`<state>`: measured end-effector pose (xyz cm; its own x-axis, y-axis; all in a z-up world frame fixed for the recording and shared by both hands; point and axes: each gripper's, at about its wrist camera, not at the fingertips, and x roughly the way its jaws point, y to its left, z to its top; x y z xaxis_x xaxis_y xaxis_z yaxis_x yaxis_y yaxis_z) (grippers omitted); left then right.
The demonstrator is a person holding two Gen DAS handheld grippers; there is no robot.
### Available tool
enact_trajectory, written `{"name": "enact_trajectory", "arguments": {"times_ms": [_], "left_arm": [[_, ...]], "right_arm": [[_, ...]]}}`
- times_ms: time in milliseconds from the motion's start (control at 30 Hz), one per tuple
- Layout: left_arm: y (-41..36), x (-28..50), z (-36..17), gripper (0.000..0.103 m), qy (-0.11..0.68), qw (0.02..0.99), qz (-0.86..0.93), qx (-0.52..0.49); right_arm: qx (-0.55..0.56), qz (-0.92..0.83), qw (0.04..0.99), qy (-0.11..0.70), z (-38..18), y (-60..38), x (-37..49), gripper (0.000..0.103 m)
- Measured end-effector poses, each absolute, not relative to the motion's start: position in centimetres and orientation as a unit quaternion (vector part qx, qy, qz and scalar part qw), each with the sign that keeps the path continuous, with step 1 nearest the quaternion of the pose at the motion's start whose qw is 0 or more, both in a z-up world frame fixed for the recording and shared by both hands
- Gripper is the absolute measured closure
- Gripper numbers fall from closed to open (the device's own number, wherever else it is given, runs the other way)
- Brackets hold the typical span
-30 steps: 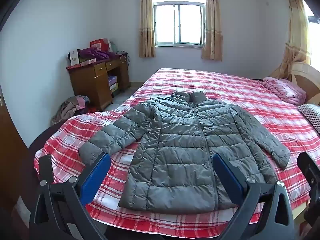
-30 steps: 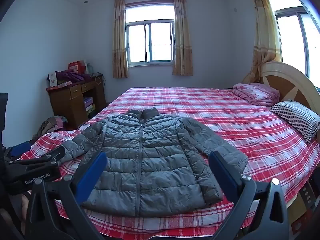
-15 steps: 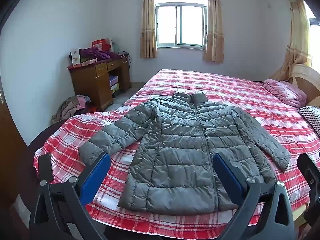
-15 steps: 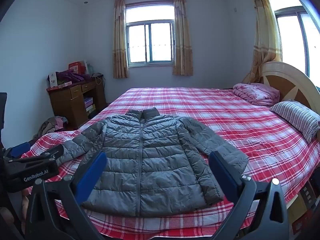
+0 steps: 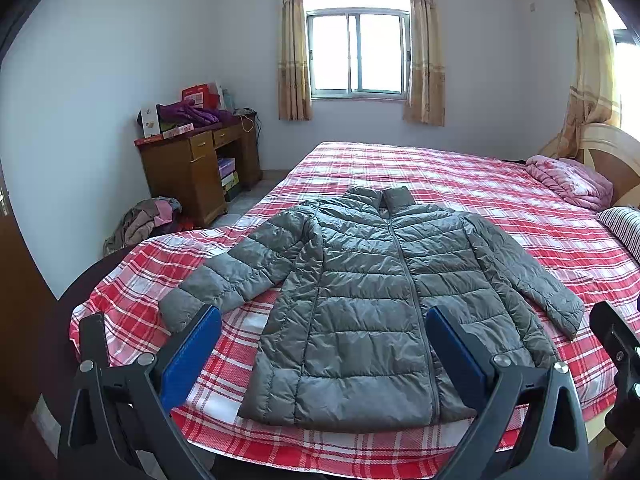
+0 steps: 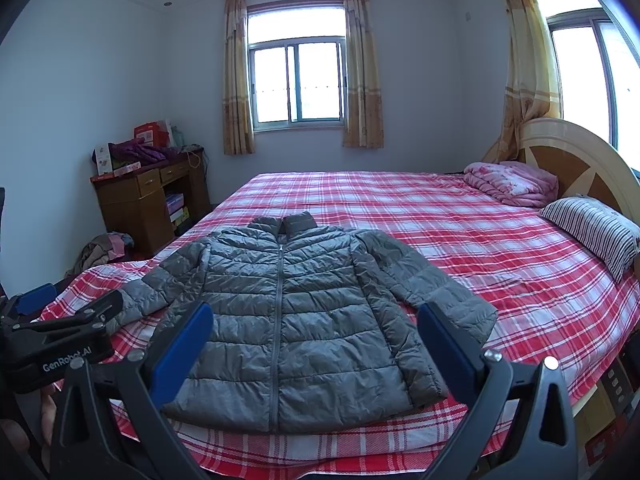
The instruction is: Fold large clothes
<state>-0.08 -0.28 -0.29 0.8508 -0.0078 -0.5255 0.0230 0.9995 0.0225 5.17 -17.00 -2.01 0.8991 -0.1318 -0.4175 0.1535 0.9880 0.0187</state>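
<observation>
A grey quilted puffer jacket point(image 5: 360, 292) point(image 6: 288, 312) lies flat and zipped on the red plaid bed point(image 5: 460, 176) point(image 6: 460, 240), collar toward the window and both sleeves spread outward. My left gripper point(image 5: 322, 320) hangs open in front of the jacket's hem, holding nothing, its blue pads point(image 5: 192, 356) wide apart. My right gripper point(image 6: 314, 316) is likewise open and empty before the hem. The left gripper's body point(image 6: 60, 336) shows at the left edge of the right wrist view, near the jacket's left cuff.
A folded pink quilt point(image 6: 512, 182) and a striped pillow point(image 6: 592, 228) lie by the headboard point(image 6: 576, 160) on the right. A wooden desk point(image 5: 196, 172) with boxes stands at the left wall, with a heap of clothes point(image 5: 144, 220) on the floor beside it.
The left wrist view has tilted slightly, so the jacket sits a little lower in its frame. The right gripper has hardly moved. Both grippers stay open and the jacket is untouched.
</observation>
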Motion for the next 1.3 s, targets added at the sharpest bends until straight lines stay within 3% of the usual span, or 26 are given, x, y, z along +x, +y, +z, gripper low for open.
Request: {"name": "enact_trajectory", "arguments": {"times_ms": [1300], "left_arm": [[-0.21,0.0,-0.21,0.001,0.269,0.963,-0.004,0.015]], "right_arm": [[0.032,-0.071,0.973,0.219,-2.79,-17.52,5.06,0.0]]}}
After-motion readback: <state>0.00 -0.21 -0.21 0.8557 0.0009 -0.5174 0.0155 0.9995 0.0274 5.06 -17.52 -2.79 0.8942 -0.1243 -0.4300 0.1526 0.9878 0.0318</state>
